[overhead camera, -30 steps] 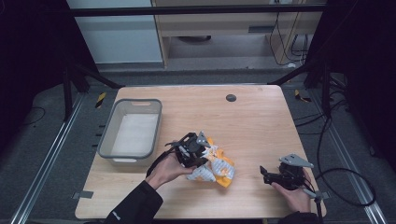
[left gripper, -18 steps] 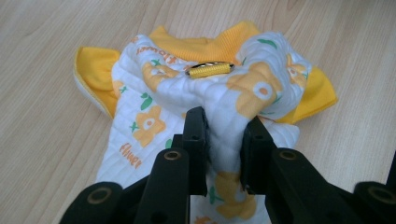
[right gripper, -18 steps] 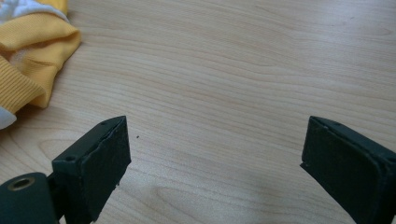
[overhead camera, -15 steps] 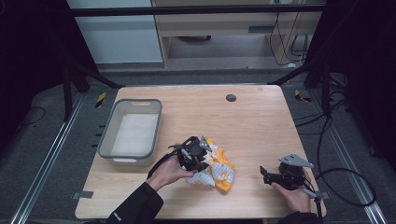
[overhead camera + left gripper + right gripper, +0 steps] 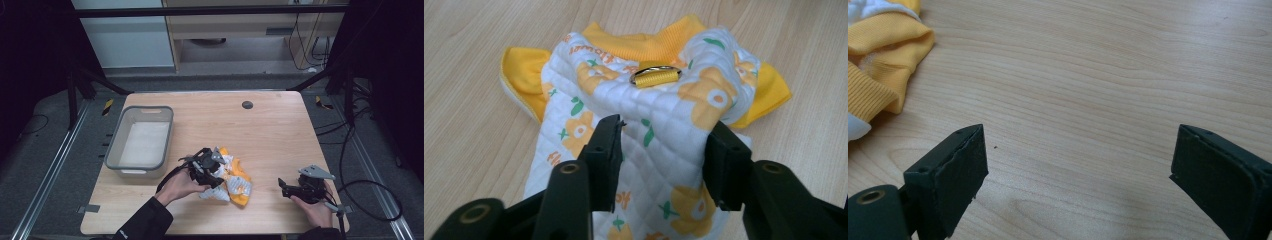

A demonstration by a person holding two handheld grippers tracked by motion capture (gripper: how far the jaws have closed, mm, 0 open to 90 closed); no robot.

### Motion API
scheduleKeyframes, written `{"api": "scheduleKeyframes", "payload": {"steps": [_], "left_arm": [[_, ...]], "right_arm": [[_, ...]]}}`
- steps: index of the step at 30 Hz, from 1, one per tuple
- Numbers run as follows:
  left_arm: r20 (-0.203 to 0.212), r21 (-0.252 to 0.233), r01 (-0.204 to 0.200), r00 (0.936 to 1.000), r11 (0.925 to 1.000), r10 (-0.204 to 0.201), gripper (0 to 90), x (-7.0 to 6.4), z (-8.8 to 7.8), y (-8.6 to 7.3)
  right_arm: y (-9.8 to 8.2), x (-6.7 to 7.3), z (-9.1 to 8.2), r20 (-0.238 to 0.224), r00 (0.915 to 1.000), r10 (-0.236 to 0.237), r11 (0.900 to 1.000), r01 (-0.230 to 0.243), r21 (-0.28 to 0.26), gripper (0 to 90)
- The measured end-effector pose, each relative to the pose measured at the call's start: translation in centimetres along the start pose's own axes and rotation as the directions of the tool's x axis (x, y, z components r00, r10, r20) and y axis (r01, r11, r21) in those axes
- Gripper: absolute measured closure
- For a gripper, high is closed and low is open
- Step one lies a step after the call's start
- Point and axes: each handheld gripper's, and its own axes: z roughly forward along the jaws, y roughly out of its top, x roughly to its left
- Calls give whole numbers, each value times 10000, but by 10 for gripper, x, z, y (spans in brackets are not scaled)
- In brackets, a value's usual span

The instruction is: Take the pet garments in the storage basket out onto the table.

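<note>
A small quilted garment (image 5: 231,179), white with orange flowers, green leaves and yellow ribbed trim, lies crumpled on the wooden table (image 5: 270,130), in the near half and a little left of the middle. Seen from the left gripper view, its yellow collar lies at the far end, a metal ring on a yellow loop (image 5: 655,75) sits on its back just below that collar, and yellow sleeves stick out to both sides. The left tool (image 5: 216,171) sits at the garment's left edge; its jaws have just been opening and now stand about halfway apart, a raised fold of the quilted cloth between them. The cloth lies against the inner faces of the jaws, but they no longer pinch it together. The right tool (image 5: 286,188) rests well apart from the garment, near the table's near right corner, pointing left towards it. Its jaws stand wide apart over bare wood with nothing between them, and the garment's yellow hem shows at the far left in the right gripper view. A grey bin (image 5: 114,152) stands on the table's left side, just left of the left hand (image 5: 177,186).
</note>
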Motion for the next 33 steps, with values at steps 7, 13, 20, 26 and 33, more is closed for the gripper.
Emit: {"api": "scheduleKeyframes", "payload": {"steps": [7, 13, 20, 26, 33], "left_arm": [[-76, -575, 38, 10000, 9983, -42, 386, -1, -8, -4], [-184, -1329, 277, 9994, 9907, -304, 330, -1, -22, -8], [-337, -1932, 455, 9980, 9801, -530, 297, -3, -32, -18], [-610, -2367, 795, 9935, 9683, -965, 294, -2, -40, -33], [-809, -2980, 1375, 9824, 9446, -1685, 290, 2, -49, -57]], "right_arm": [[0, 0, 0, -9, 10000, 30, 10000, -30, 7, 79], [0, 0, 0, -21, 10000, 79, 10000, -79, 28, 78], [0, 0, 0, 6, 9999, 106, 9999, -106, 16, 78], [0, 0, 0, 14, 10000, 86, 10000, -86, 3, 77], [-1, 0, 0, 21, 10000, 68, 10000, -68, -9, 77]]}}
